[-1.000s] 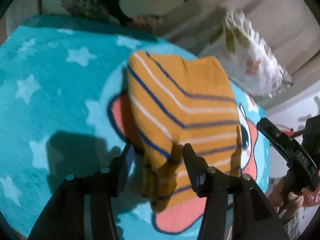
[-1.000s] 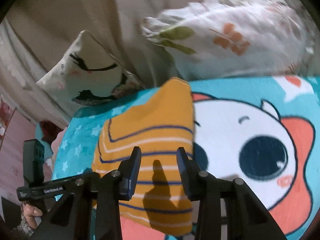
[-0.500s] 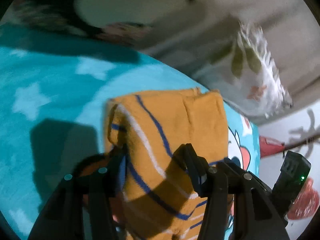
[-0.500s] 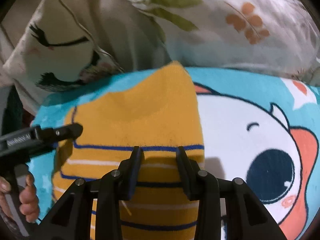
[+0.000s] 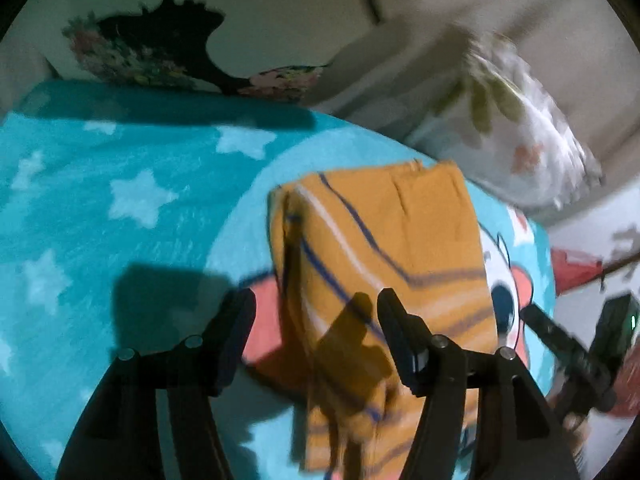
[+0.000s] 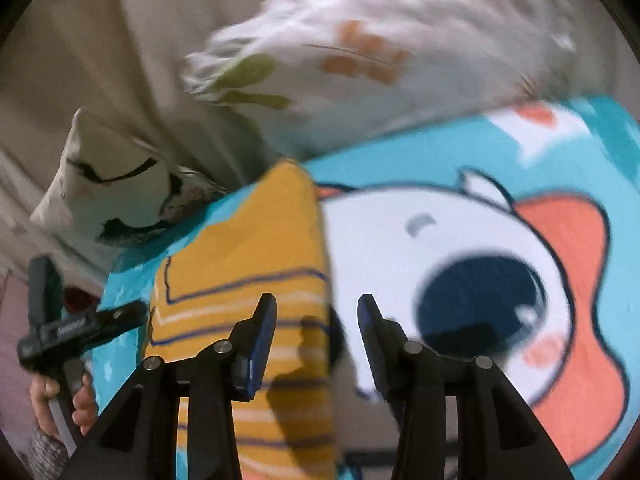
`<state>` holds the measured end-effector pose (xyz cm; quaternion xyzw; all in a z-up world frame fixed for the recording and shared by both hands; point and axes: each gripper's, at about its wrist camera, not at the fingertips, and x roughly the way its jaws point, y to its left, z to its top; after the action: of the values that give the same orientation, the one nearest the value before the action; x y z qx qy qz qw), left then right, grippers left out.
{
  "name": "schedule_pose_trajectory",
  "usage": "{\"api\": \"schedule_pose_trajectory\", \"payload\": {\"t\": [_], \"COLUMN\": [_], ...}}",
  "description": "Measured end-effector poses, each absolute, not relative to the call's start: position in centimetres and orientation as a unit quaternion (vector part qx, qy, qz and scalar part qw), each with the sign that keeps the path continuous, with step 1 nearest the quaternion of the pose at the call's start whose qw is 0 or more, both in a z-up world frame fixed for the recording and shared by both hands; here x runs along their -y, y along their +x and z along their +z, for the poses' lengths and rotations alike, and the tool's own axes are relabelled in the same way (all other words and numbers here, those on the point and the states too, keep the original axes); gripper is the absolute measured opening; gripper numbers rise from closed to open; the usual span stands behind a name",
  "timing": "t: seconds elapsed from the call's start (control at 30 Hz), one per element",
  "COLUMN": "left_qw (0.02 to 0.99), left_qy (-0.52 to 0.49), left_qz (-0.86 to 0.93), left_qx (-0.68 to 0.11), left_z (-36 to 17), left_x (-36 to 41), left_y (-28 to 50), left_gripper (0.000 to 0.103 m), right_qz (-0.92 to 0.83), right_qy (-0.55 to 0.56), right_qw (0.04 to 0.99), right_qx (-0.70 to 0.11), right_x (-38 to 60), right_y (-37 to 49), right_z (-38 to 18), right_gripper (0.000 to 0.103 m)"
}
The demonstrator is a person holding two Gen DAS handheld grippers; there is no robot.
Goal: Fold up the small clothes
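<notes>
Left wrist: folded orange striped garment lies lengthwise, running away.

Your left gripper hangs with its jaws spread wide, nothing between them. Your right gripper is likewise parted and holds nothing. In the right wrist view, your left hand wraps the left gripper's handle.
</notes>
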<state>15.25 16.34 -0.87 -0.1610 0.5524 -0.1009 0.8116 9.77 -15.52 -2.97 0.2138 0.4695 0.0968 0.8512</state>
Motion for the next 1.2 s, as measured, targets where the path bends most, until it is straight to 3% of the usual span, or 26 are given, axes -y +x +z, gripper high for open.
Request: {"api": "schedule_pose_trajectory", "payload": {"t": [0.1,0.23,0.33,0.4,0.63,0.77,0.87,1.0,1.13,1.17,1.2], "left_qw": [0.817,0.802,0.778,0.769,0.782,0.784,0.799,0.768,0.775,0.771,0.762], "left_qy": [-0.143,-0.101,-0.158,-0.189,-0.232,-0.263,-0.245,-0.228,-0.167,-0.175,-0.192], "left_qz": [-0.123,-0.109,-0.091,-0.095,-0.106,-0.118,-0.139,-0.202,-0.197,-0.202,-0.202], "left_qx": [-0.545,-0.578,-0.601,-0.603,-0.568,-0.549,-0.531,-0.564,-0.576,-0.579,-0.585], "left_z": [-0.4,-3.5,-6.2,-6.1,-4.3,-4.3,-4.6,-6.2,-6.3,-6.2,-6.1], "left_x": [-14.6,-12.2,-13.1,-14.2,-17.0,-18.6,-18.1,-16.3,-13.5,-13.3,-13.2], "left_y": [12.6,11.7,11.9,11.9,10.1,10.2,11.3,12.7,13.2,13.3,13.5], "left_gripper": [0.062,0.063,0.072,0.072,0.074,0.077,0.083,0.083,0.084,0.069,0.065], "right_qz": [0.117,0.151,0.139,0.134,0.147,0.145,0.158,0.207,0.229,0.228,0.226], "right_qy": [0.214,0.175,0.149,0.156,0.207,0.243,0.27,0.365,0.409,0.404,0.406], "right_qw": [0.846,0.838,0.827,0.82,0.827,0.82,0.802,0.741,0.731,0.728,0.724], "right_qx": [-0.474,-0.494,-0.524,-0.534,-0.502,-0.497,-0.508,-0.524,-0.496,-0.504,-0.51], "right_x": [15.4,11.8,10.3,10.5,12.9,14.3,14.2,13.8,12.9,12.5,12.5], "right_y": [7.7,7.0,7.6,7.9,7.0,8.8,11.7,15.6,17.2,17.6,17.6], "right_z": [-3.2,-4.3,-6.4,-6.9,-5.0,-5.4,-6.8,-10.6,-11.8,-11.8,-11.8], "right_gripper": [0.04,0.04,0.048,0.056,0.057,0.066,0.07,0.071,0.068,0.057,0.049]}}
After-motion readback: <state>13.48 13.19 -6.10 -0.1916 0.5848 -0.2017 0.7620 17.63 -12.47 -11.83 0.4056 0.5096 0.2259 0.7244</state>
